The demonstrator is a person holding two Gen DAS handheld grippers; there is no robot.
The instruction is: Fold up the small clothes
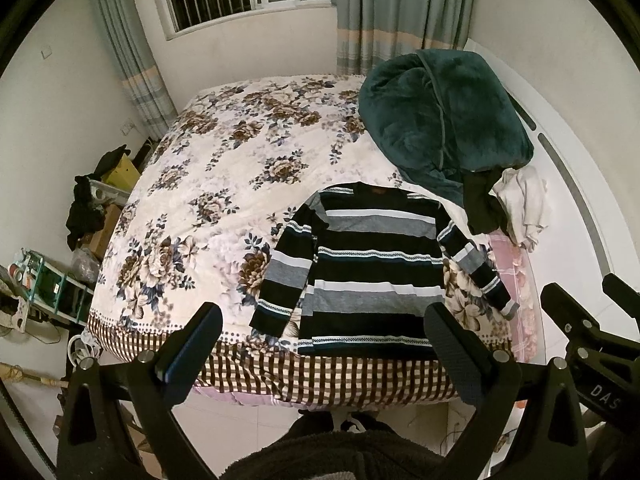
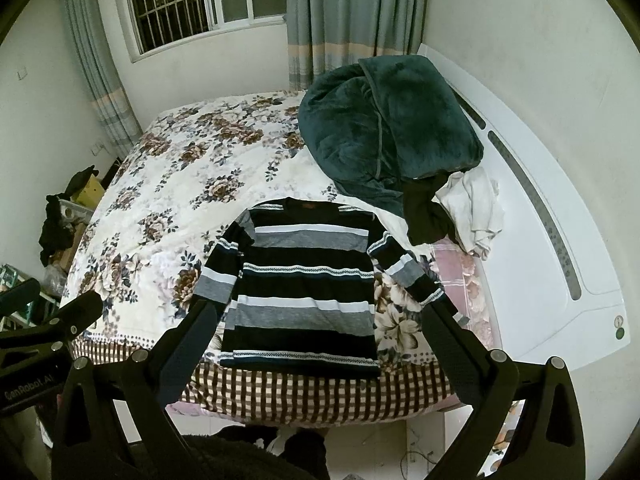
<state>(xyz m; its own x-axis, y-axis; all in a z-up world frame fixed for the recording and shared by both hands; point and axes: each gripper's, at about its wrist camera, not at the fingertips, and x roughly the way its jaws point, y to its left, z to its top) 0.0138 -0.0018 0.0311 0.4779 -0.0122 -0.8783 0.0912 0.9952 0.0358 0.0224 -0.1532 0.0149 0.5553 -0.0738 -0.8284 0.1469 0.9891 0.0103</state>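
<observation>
A small long-sleeved sweater (image 1: 372, 268) with black, grey and white stripes lies flat on the flowered bed cover (image 1: 208, 184), hem near the bed's front edge, both sleeves spread out and down. It also shows in the right wrist view (image 2: 304, 284). My left gripper (image 1: 324, 320) is open and empty, held above the bed's front edge before the sweater's hem. My right gripper (image 2: 320, 316) is open and empty, at the same edge. Each gripper shows at the side of the other's view.
A dark teal plush blanket (image 1: 444, 120) is heaped at the back right of the bed, with a black garment (image 1: 482, 204) and a white garment (image 1: 524, 204) beside it. A white headboard (image 2: 560, 240) runs along the right. Boxes and clutter (image 1: 92, 216) stand on the floor left.
</observation>
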